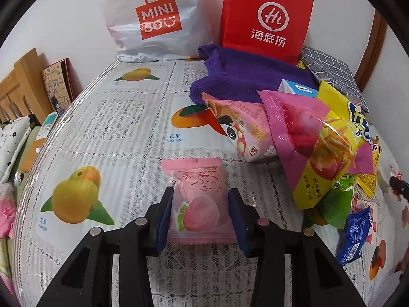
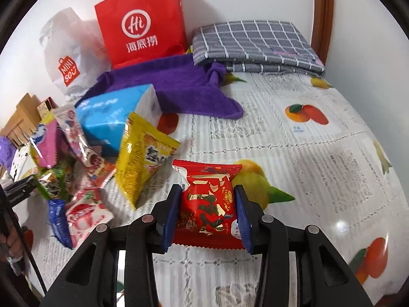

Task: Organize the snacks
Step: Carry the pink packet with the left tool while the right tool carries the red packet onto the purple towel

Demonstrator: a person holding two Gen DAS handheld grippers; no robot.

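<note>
Left wrist view. Left gripper [image 1: 200, 217], lower centre of the frame: blue pads clamped on both long sides of a pale pink pillow-pack snack printed with a peach [image 1: 199, 202]. The pack sits upright between the jaws with its top seal toward the middle of the frame; whether its lower seal touches the desk cannot be told. Desk covered in a white lace-pattern cloth with mango prints [image 1: 115, 133]. Right half of the frame: a loose heap of mixed snack packets [image 1: 319, 148], pink, yellow, green and blue, overlapping one another. Behind it a purple towel [image 1: 245, 79]; at the top a white Miniso plastic bag [image 1: 153, 18] and a red paper carrier bag [image 1: 265, 18].

Handling note: the grip looks centred on the pack. My advice is gentle pressure only, since the filling may crush, and a clear lift before any sideways travel.

Right wrist view. Right gripper [image 2: 208, 220], lower centre: pads pressed on a red foil snack pack with gold print [image 2: 208, 204], which bulges slightly between them. Left of the frame: the same heap, with a yellow triangular packet [image 2: 140, 163] just beside the red pack and a blue tissue pack [image 2: 115, 115] behind. Upper right: a folded grey checked cloth [image 2: 255, 43].

Handling note: open cloth at the right of the frame appears the safer set-down side. Keep the red pack away from the yellow packet to avoid dragging the heap.
</note>
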